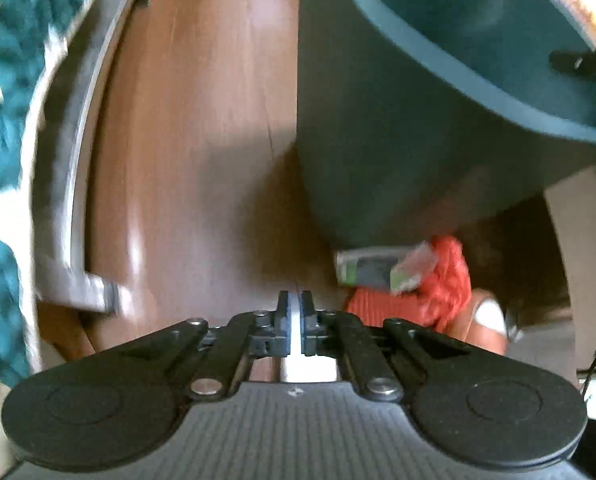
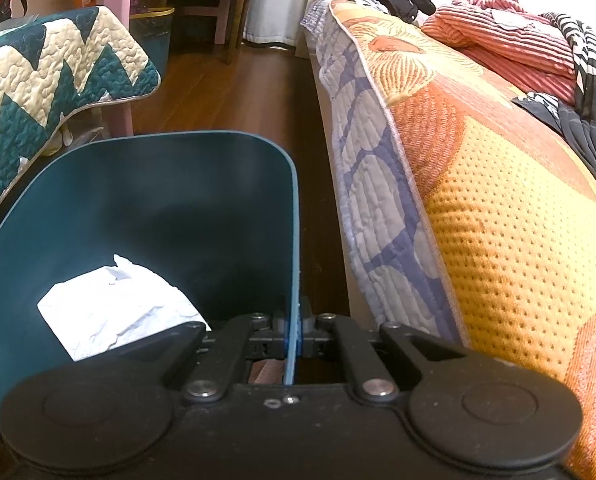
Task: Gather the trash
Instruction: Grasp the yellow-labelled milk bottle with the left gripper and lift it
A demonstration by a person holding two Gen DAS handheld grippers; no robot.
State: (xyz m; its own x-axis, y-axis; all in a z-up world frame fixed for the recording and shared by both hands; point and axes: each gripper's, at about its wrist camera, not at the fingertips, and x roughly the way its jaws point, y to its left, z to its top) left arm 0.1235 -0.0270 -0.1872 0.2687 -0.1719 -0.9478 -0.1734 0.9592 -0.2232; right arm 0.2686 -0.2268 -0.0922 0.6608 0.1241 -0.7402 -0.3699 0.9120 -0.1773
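Observation:
My right gripper (image 2: 293, 316) is shut on the side wall of a teal trash bin (image 2: 157, 184) and holds it tilted beside the bed. A crumpled white paper (image 2: 113, 304) lies inside the bin. In the left wrist view the same bin (image 1: 398, 120) fills the upper right, above the wooden floor. My left gripper (image 1: 295, 300) points down at the floor, its jaws nearly together with a thin white scrap (image 1: 295, 344) pinched between them. A green and grey packet (image 1: 374, 270) lies on the floor under the bin's edge, next to a red cloth (image 1: 446, 288).
A bed with an orange and yellow cover (image 2: 478, 180) and piled clothes (image 2: 510, 40) runs along the right. A teal and cream quilt (image 2: 49, 80) hangs over furniture on the left. A strip of wooden floor (image 2: 233, 88) runs between them. A grey frame (image 1: 69, 200) edges the floor at left.

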